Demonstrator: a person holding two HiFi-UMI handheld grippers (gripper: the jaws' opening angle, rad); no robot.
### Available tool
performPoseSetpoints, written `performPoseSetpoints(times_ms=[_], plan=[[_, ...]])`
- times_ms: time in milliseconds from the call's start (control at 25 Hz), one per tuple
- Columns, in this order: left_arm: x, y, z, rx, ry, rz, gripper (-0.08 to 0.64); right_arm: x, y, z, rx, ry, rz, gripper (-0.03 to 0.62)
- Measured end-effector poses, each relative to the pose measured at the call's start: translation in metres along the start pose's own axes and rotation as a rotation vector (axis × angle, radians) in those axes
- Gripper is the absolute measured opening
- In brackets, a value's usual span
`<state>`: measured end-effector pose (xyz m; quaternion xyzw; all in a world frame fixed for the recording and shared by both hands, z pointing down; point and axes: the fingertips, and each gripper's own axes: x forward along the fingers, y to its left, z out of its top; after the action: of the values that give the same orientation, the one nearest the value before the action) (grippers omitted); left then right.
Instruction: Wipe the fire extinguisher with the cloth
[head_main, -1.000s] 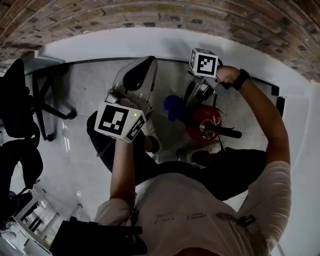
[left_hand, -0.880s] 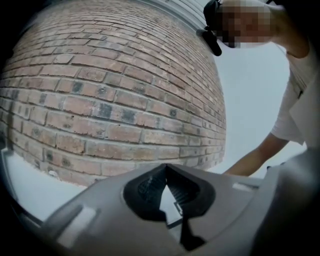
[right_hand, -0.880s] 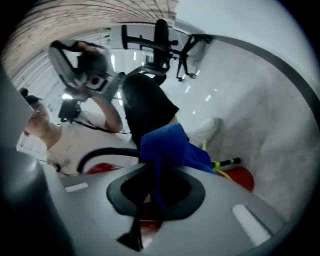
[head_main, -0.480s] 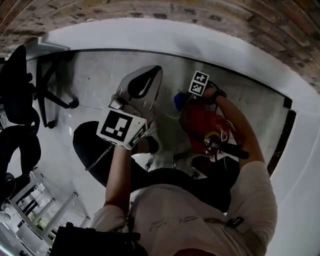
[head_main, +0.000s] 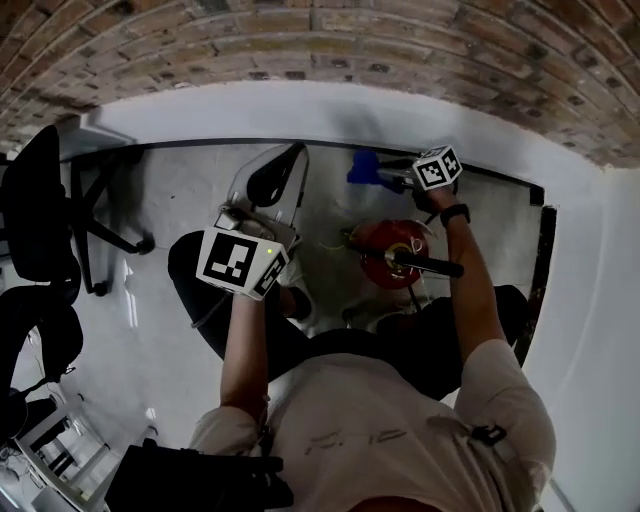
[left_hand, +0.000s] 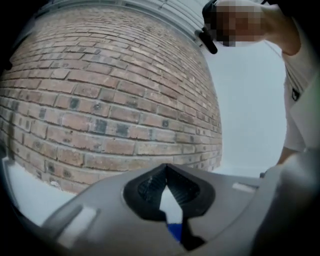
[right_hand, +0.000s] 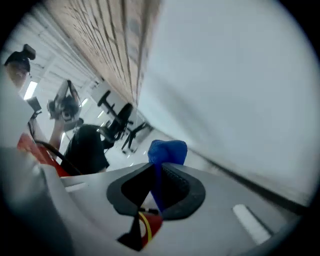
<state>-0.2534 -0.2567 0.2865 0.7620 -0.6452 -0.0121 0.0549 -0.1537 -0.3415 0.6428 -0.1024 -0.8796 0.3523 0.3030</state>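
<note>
The red fire extinguisher (head_main: 385, 252) stands on the floor in front of the person's knees, its black handle (head_main: 428, 266) pointing right. My right gripper (head_main: 388, 179) is shut on a bunched blue cloth (head_main: 362, 166), held beyond the extinguisher's far side near the base of the wall and apart from the extinguisher. In the right gripper view the cloth (right_hand: 167, 151) pokes out past the right gripper (right_hand: 155, 167), with the red extinguisher (right_hand: 30, 145) at the left. My left gripper (head_main: 290, 155) hovers left of the extinguisher; the left gripper (left_hand: 166, 170) is shut with nothing in it and points at the wall.
A brick wall (head_main: 330, 45) with a white lower band (head_main: 300, 105) runs along the far side. An office chair base (head_main: 105, 205) and black chairs (head_main: 35, 200) stand at the left. The person's dark legs and a shoe (head_main: 300, 295) lie between the grippers.
My right gripper has carried the blue cloth from the extinguisher's side up and away toward the wall. The left gripper has stayed about where it was.
</note>
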Motion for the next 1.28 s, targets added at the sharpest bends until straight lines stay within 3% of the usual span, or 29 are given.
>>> performPoseSetpoints(times_ms=[160, 280, 440, 560, 640, 920, 1280], plan=[[-0.008, -0.02, 0.02, 0.017, -0.089, -0.041, 0.0, -0.138, 0.065, 0.102, -0.111, -0.478, -0.279, 0.051], [-0.022, -0.036, 0.041, 0.043, -0.144, -0.037, 0.0, -0.213, 0.148, 0.135, -0.28, -0.702, -0.45, 0.051], [-0.043, -0.074, 0.051, 0.107, -0.183, -0.076, 0.0, -0.25, 0.25, 0.123, -0.444, -0.851, -0.619, 0.052], [-0.061, -0.103, 0.054, 0.111, -0.199, -0.102, 0.0, -0.263, 0.291, 0.098, -0.525, -0.845, -0.824, 0.057], [-0.078, -0.12, 0.056, 0.118, -0.209, -0.115, 0.0, -0.272, 0.31, 0.083, -0.551, -0.849, -0.911, 0.057], [-0.153, -0.179, 0.06, 0.089, -0.224, -0.156, 0.0, -0.258, 0.412, 0.029, -0.552, -0.948, -0.867, 0.057], [-0.28, -0.28, 0.037, 0.137, -0.205, -0.145, 0.0, -0.235, 0.533, -0.097, -0.518, -1.01, -0.881, 0.057]])
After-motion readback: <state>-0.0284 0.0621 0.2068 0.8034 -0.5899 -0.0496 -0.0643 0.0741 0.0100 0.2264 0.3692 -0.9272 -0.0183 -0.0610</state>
